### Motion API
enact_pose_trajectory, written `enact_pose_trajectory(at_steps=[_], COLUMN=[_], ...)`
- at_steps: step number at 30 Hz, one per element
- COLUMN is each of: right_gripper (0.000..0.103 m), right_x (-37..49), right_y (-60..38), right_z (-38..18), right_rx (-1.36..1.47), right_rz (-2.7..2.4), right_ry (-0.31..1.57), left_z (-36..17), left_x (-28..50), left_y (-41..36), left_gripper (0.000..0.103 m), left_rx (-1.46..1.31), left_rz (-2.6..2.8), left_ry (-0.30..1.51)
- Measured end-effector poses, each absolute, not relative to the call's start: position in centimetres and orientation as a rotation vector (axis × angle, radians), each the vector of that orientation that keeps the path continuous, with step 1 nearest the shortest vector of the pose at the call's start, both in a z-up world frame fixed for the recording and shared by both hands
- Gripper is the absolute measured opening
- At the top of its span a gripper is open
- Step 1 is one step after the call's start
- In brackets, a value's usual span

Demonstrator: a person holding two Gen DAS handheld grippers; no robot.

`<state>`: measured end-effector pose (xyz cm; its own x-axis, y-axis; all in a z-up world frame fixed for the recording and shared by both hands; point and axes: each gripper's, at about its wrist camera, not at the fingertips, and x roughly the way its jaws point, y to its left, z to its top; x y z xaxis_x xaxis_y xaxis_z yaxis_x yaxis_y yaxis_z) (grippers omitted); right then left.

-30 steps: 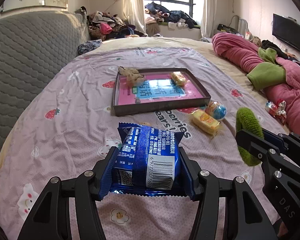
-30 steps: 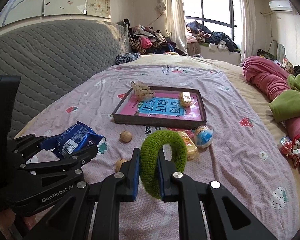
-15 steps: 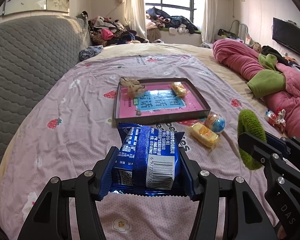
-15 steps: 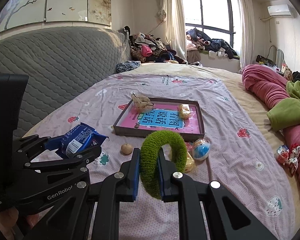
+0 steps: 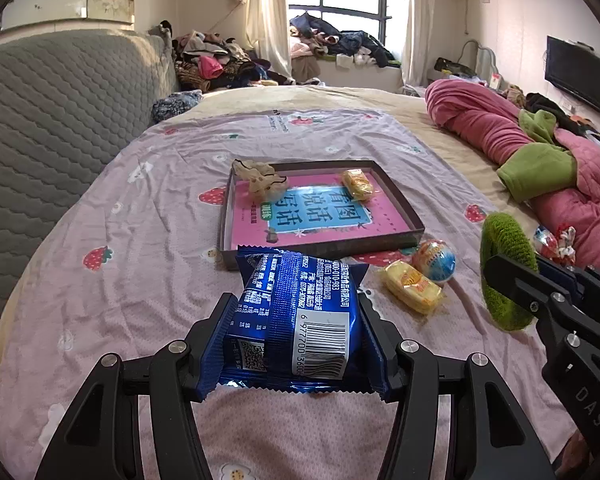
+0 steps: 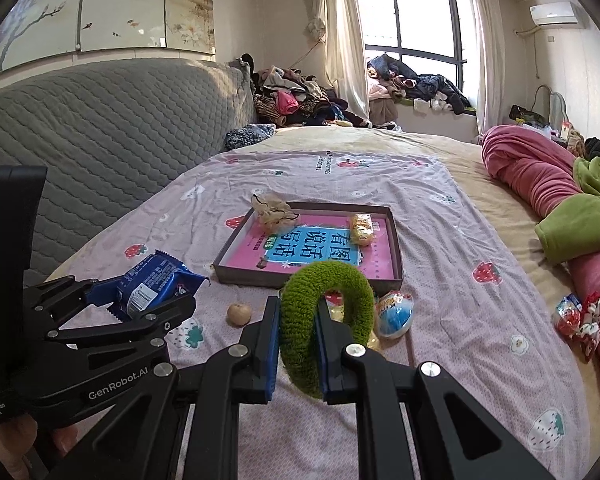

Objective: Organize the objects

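Observation:
My left gripper (image 5: 296, 320) is shut on a blue snack packet (image 5: 300, 316) and holds it above the pink bedsheet, short of the tray. It also shows in the right wrist view (image 6: 148, 284). My right gripper (image 6: 296, 320) is shut on a fuzzy green ring (image 6: 332, 312), also seen in the left wrist view (image 5: 504, 272). Ahead lies a dark tray (image 5: 404, 216) with a pink book, a beige scrunchie (image 5: 260, 176) and a yellow snack (image 5: 358, 184) inside.
On the sheet in front of the tray lie a yellow wrapped snack (image 5: 412, 286), a blue-and-orange toy egg (image 5: 434, 260) and a small brown ball (image 6: 239, 314). A pink-and-green blanket (image 5: 540, 160) lies right, a grey headboard (image 5: 40, 128) left. A red-white wrapper (image 6: 580, 316) lies right.
Both grippers have risen and drawn back a little from the tray, each keeping its hold. The objects on the bed have not moved.

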<state>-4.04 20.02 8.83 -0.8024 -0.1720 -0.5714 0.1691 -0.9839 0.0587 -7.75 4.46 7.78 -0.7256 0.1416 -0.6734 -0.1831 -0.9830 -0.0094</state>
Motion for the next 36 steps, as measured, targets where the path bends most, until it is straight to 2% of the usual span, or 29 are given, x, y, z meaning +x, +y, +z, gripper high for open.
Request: enact_pose_trajectory(at_steps=[21,36], right_gripper=[0.016,0.016], right_x=[-11.2,-12.4], right_y=[20.3,20.5], right_z=[10.5,13.3], right_rx=[0.851,0.751], right_rz=[-2.837,-2.864], right_ry=[0.024,0.045], left_z=[9.4,10.9], left_x=[-14.6,-16.6], left_y=[5.4,5.5], left_gripper=[0.060,0.060], left_rx=[-1.026,-0.991], left_rz=[2.773,2.801], left_ry=[0.111,0.101])
